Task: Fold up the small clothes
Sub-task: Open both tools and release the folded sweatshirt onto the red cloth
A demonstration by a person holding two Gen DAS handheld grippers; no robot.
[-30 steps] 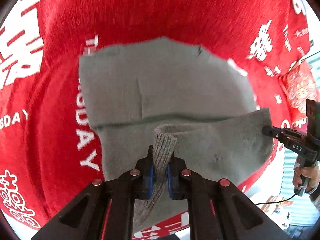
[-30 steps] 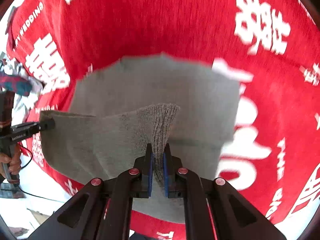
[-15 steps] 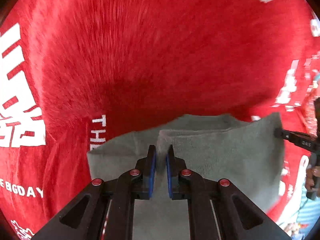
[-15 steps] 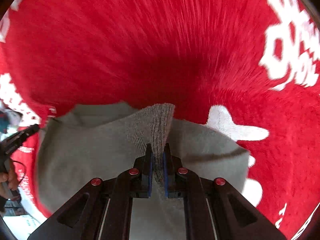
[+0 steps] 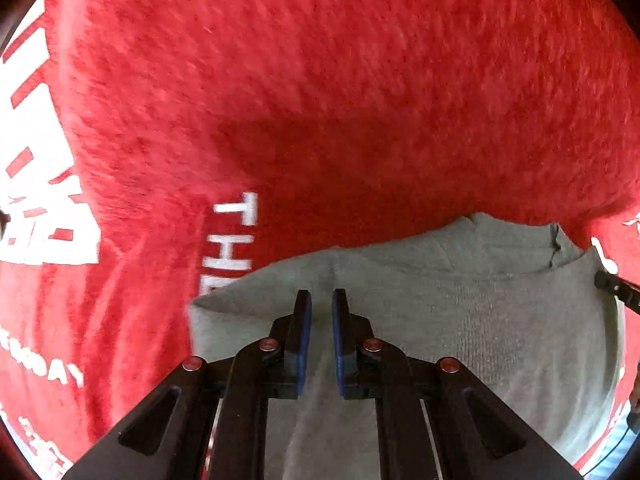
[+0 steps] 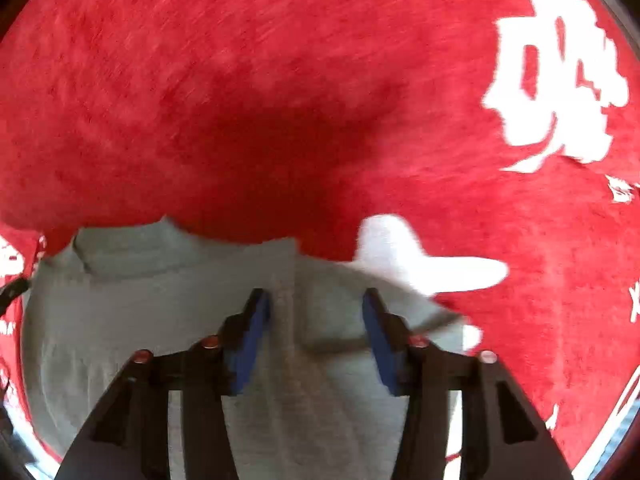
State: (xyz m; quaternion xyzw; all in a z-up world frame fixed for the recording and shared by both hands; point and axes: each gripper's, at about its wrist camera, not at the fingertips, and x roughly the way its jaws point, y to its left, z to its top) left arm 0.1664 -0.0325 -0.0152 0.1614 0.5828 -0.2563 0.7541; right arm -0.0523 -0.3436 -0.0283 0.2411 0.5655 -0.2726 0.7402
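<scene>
A grey knit garment (image 5: 500, 320) lies folded over itself on a red cloth (image 5: 320, 100) with white lettering. My left gripper (image 5: 321, 296) points steeply down at its near-left corner, shut on a low ridge of the grey fabric. In the right wrist view the same garment (image 6: 140, 320) lies flat. My right gripper (image 6: 315, 300) is over its right corner with the jaws opening. A slack ridge of fabric stands between the blue pads (image 6: 252, 340), which no longer press on it. The right gripper's tip (image 5: 616, 292) shows at the left wrist view's right edge.
The red cloth (image 6: 280, 80) spreads far beyond the garment in both views, with large white characters (image 6: 556, 92) at the right and letters (image 5: 232, 240) at the left. A pale floor strip shows at the lower right edge (image 5: 616, 448).
Both grippers carried the lifted grey edge forward and down, laying it over the rest of the garment. The right jaws have parted and let the fabric go; the left stays pinched.
</scene>
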